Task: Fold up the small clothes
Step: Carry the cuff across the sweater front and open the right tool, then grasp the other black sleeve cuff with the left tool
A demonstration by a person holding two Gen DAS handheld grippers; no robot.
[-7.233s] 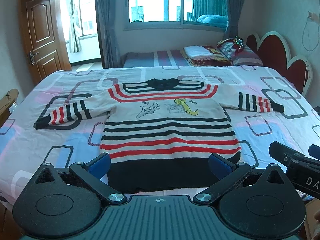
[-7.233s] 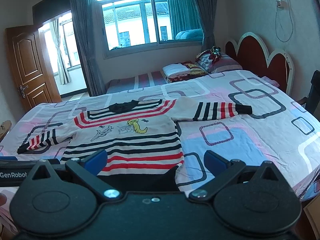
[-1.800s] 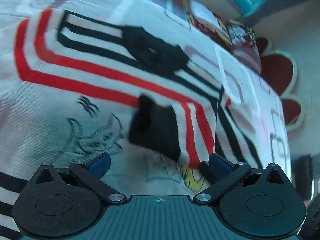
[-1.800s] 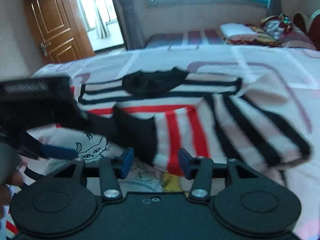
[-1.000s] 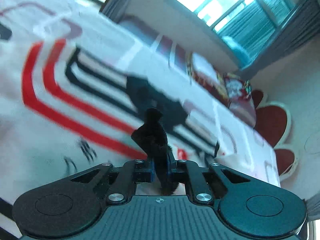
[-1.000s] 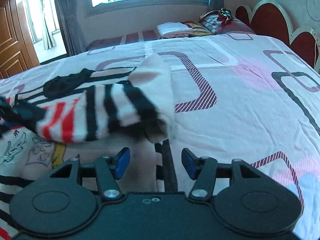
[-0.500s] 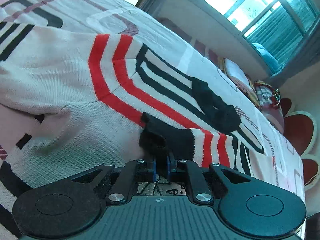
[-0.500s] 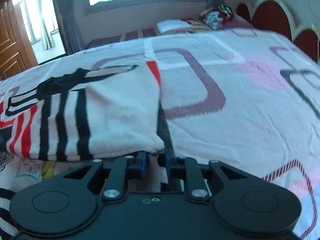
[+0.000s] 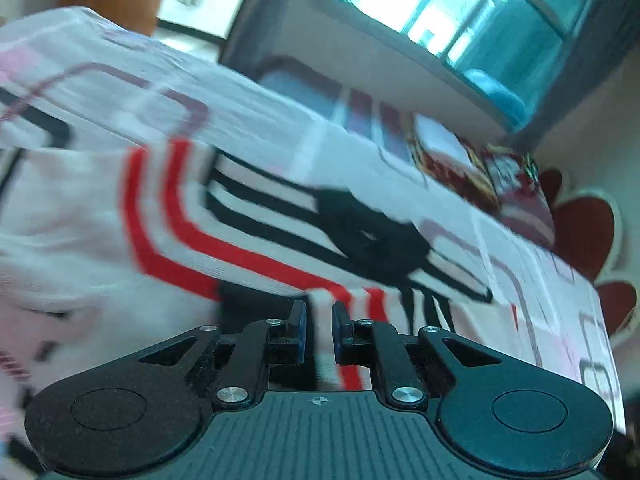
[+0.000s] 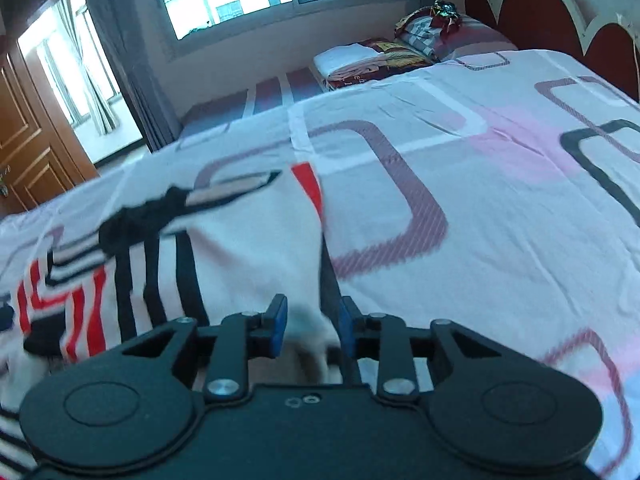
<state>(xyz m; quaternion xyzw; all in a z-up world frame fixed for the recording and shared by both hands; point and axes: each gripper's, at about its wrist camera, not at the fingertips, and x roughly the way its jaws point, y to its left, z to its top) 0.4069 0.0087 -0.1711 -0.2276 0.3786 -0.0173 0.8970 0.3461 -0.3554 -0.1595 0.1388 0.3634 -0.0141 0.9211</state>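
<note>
Sweater (image 9: 168,216): striped, lying on bed (image 10: 500,220), right sleeve now folded across its chest. Left gripper (image 9: 318,330): jaws slightly parted, cuff released a moment ago. Right gripper (image 10: 310,326): jaws parted, fold edge loose between them. I judge this sleeve fold done; other sleeve next. Left view blurred; hem unseen.

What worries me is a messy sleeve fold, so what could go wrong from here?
1. Striped fabric of the folded sleeve sits between the parted fingers of the left gripper. A careless pull-back could snag it and drag the sleeve off the sweater.
2. The right gripper is open around the fold edge, so lifting away might flip that edge open.
3. The left view is blurred, so a flat sleeve cannot be confirmed.
</note>
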